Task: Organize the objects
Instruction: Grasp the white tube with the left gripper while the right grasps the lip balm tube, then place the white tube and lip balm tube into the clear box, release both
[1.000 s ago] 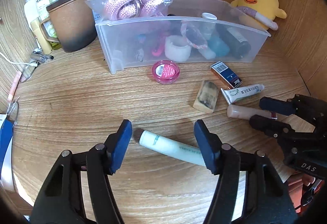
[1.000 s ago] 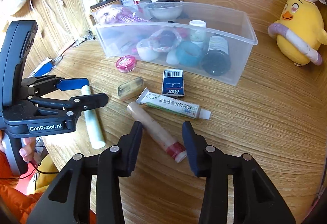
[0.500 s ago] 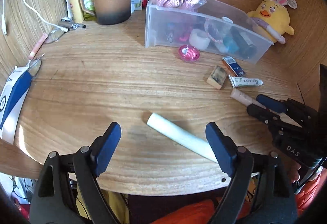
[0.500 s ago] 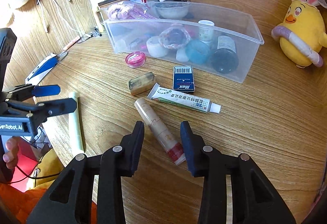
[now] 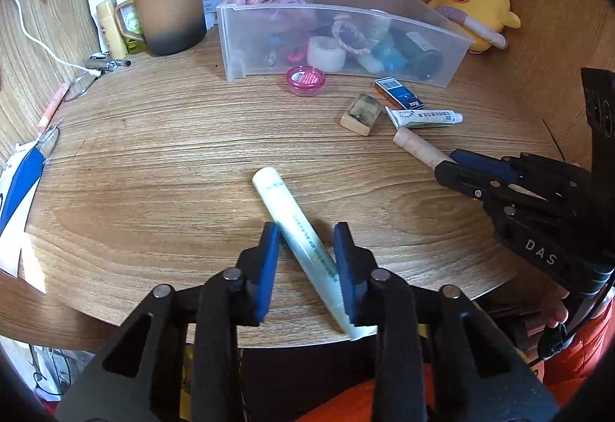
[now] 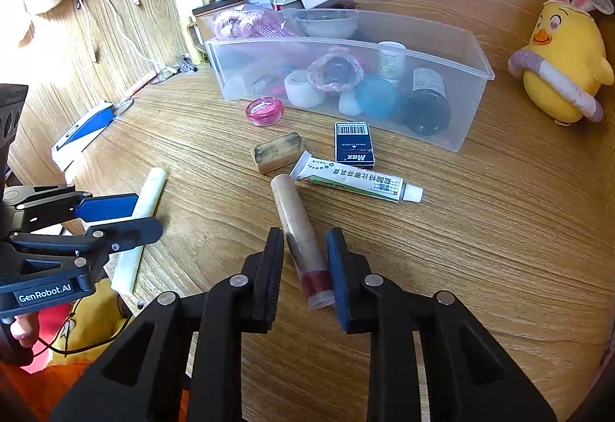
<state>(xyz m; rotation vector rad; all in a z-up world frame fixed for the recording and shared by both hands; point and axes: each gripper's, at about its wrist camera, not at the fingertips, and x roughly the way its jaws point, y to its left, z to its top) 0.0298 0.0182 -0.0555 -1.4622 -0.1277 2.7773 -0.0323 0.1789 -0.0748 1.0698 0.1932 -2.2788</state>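
Note:
A pale white-green tube (image 5: 276,199) lies on the wooden table near its front edge. My left gripper (image 5: 305,233) is closing around it, and both blue pads touch the tube, which runs diagonally between them. In the right wrist view the same tube (image 6: 152,191) sits in the left gripper (image 6: 142,216). My right gripper (image 6: 305,235) is closing on a beige tube with a red cap (image 6: 286,202), gripped near the cap end. The right gripper (image 5: 449,164) holding that beige tube (image 5: 417,149) also shows in the left wrist view. A clear plastic bin (image 6: 346,45) with several items stands behind.
Loose in front of the bin lie a pink round case (image 6: 264,110), a worn eraser block (image 6: 276,151), a blue box (image 6: 353,145) and an ointment tube (image 6: 353,179). A yellow plush chick (image 5: 476,10) sits far right, a brown mug (image 5: 169,14) and bottles far left.
The left gripper's jaws spread wide and drew back, then closed in around the white tube. The right gripper's jaws narrowed onto the beige tube and stayed in place.

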